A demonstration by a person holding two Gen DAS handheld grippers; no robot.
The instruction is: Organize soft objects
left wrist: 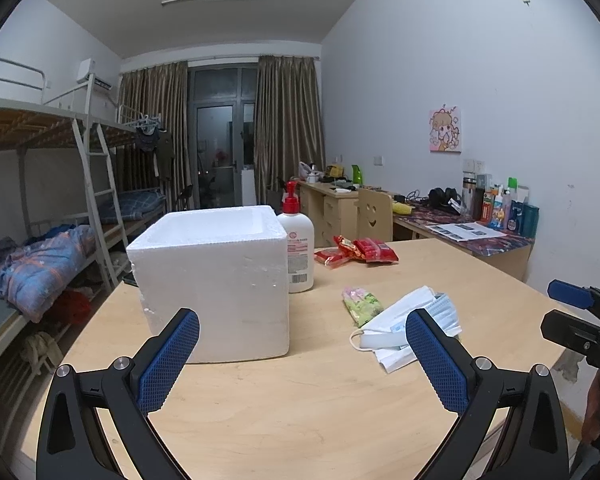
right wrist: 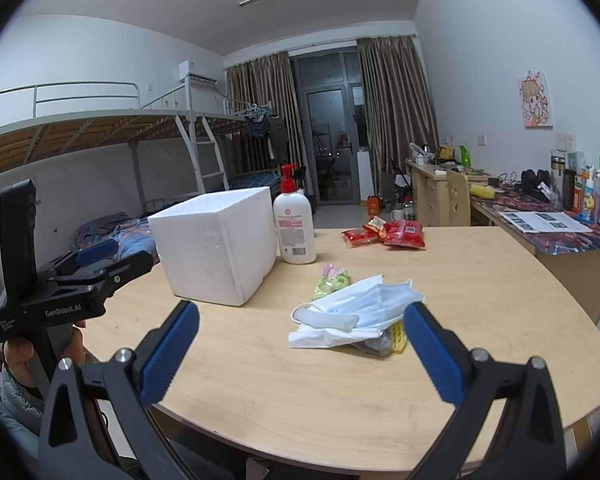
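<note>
Dormitory bunk beds [left wrist: 40,184], drawn curtains [left wrist: 288,124] and a cluttered side desk [left wrist: 472,236] frame a pale wooden tabletop [left wrist: 320,392] where soft goods lie loose. At its left stands a white foam box [left wrist: 216,280], open at the top; from these low angles its interior cannot be seen, so whether anything lies inside cannot be told. Just behind the box's right corner, a white pump bottle [left wrist: 300,240] with a red head stands upright. Toward the far edge rest red snack packets [left wrist: 356,252], bunched together and well apart from the box. Nearer the middle, a small green and pink packet [left wrist: 360,304] touches a loose heap of face masks [left wrist: 404,328] in white and light blue, piled over a white wrapper; in the right wrist view a yellow packet [right wrist: 396,334] peeks from under the heap's near edge.

Both tongs hang above the tabletop with their blue-padded fingers spread wide and nothing between them. The left tongs [left wrist: 300,364] face the gap between the box and the masks, their right pad overlapping the heap in view. The right tongs [right wrist: 300,354] point at the mask heap, which sits just beyond the pads. A hand [right wrist: 20,356] grips the left handle at the right wrist view's edge.
</note>
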